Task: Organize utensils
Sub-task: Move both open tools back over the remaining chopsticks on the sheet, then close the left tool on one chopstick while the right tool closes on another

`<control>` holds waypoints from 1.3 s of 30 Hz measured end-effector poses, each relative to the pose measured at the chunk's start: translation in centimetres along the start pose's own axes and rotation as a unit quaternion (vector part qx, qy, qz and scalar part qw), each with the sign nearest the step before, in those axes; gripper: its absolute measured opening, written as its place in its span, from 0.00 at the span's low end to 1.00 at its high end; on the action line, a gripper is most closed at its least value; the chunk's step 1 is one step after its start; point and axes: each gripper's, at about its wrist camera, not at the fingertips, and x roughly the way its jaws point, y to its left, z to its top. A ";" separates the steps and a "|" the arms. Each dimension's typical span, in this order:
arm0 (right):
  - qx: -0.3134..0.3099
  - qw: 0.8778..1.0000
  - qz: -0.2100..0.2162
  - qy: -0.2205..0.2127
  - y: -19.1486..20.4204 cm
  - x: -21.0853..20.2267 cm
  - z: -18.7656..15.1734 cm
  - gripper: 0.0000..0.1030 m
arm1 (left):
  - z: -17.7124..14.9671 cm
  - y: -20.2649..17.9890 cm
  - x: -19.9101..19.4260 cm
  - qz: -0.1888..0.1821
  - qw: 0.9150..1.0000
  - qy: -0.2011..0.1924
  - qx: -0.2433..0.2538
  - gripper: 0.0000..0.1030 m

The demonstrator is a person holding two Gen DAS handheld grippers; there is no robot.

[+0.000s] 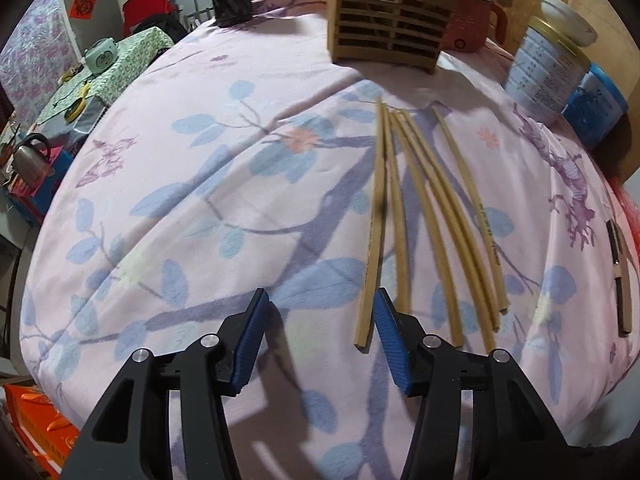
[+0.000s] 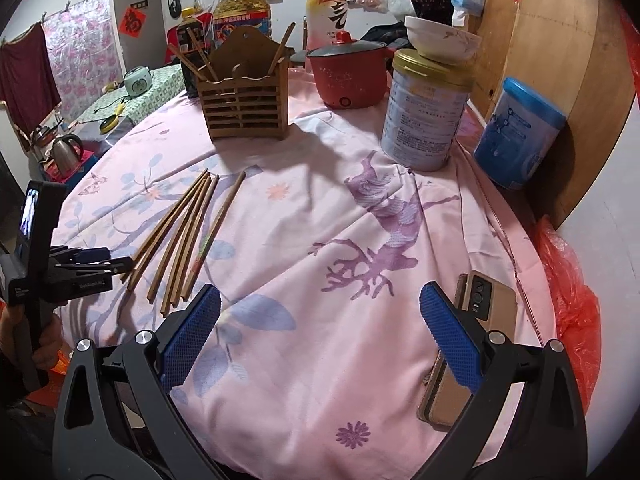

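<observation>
Several wooden chopsticks [image 1: 424, 216] lie side by side on the pink floral cloth [image 1: 200, 200]; they also show in the right wrist view [image 2: 188, 236]. A slatted wooden utensil holder [image 1: 388, 24] stands at the far side and holds a few chopsticks [image 2: 244, 96]. My left gripper [image 1: 320, 308] is open and empty, low over the cloth, its right finger beside the near end of the leftmost chopstick. It shows from the side in the right wrist view [image 2: 116, 266]. My right gripper [image 2: 320, 312] is open wide and empty, over the cloth right of the chopsticks.
A phone [image 2: 468, 344] lies by my right finger near the table's right edge. A milk-powder tin [image 2: 424, 112] with a bowl [image 2: 440, 40] on top, a blue tub [image 2: 516, 136], a red electric pot [image 2: 348, 76] and oil bottles [image 2: 240, 12] stand at the back.
</observation>
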 end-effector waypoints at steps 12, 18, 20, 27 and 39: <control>0.001 1.000 0.004 -0.009 0.3 -0.2 0.1 0.93 | -0.3 -3.9 0.1 -0.003 0.998 -0.016 0.062 0.06; 0.000 0.998 0.066 0.003 1.9 1.4 0.7 0.80 | 0.9 -1.1 -2.3 0.005 0.999 -0.029 0.029 0.06; -0.005 0.997 0.082 0.015 2.8 2.6 0.8 0.73 | 1.3 -0.2 -3.3 0.013 0.999 -0.031 0.023 0.06; -0.020 0.988 0.137 0.069 7.3 8.0 0.8 0.53 | 1.4 2.3 -4.5 0.034 0.999 -0.017 0.011 0.06; -0.022 0.989 0.116 0.092 10.2 11.4 -0.3 0.39 | 1.2 3.6 -4.1 0.023 0.999 0.008 0.021 0.06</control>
